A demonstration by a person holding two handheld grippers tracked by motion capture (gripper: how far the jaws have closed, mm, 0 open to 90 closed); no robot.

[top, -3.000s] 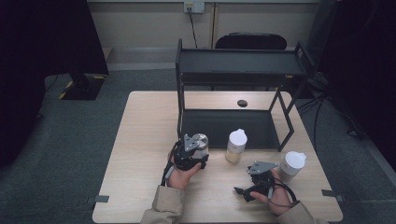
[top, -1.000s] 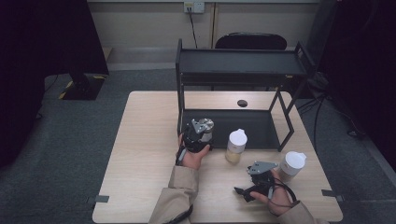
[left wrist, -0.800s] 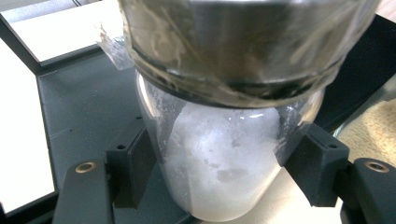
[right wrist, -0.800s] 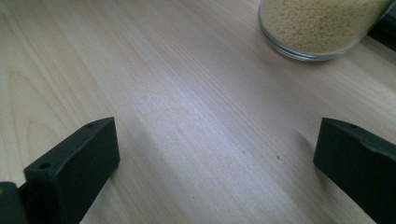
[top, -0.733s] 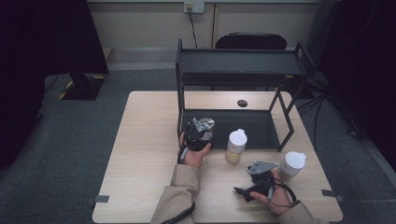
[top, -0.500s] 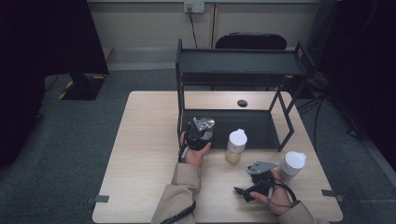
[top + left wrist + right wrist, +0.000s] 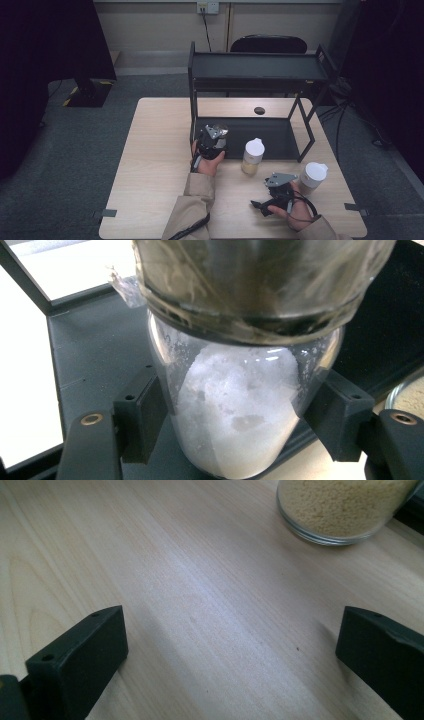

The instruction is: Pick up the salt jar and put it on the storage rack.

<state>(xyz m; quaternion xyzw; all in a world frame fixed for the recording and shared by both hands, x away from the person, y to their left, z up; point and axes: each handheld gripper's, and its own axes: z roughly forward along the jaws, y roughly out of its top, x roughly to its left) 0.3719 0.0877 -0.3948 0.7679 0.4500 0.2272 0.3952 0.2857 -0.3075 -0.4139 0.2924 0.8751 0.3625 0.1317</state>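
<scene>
My left gripper [image 7: 216, 135] is shut on a glass jar of white powder [image 7: 235, 405]; both pads press its sides in the left gripper view, and a dark wrapped lid [image 7: 250, 285] sits above. The jar hangs at the front left of the black shelf's lower tray [image 7: 280, 137]. My right gripper [image 7: 260, 205] rests low on the table near its front edge, jaws wide open with bare wood between them. A jar of yellow grains [image 7: 252, 156] with a white lid stands in front of the shelf, its base [image 7: 345, 507] also in the right gripper view.
The black two-tier shelf [image 7: 260, 67] stands at the back of the wooden table [image 7: 155, 150]. A white-lidded jar [image 7: 313, 176] stands by the right hand. A dark round hole [image 7: 259, 110] is in the tabletop behind the shelf. A chair [image 7: 267, 44] is beyond.
The left hand has carried the jar forward from the table's front area to the shelf's lower tray edge. Over the last second it has hardly moved. The right hand has kept still.
</scene>
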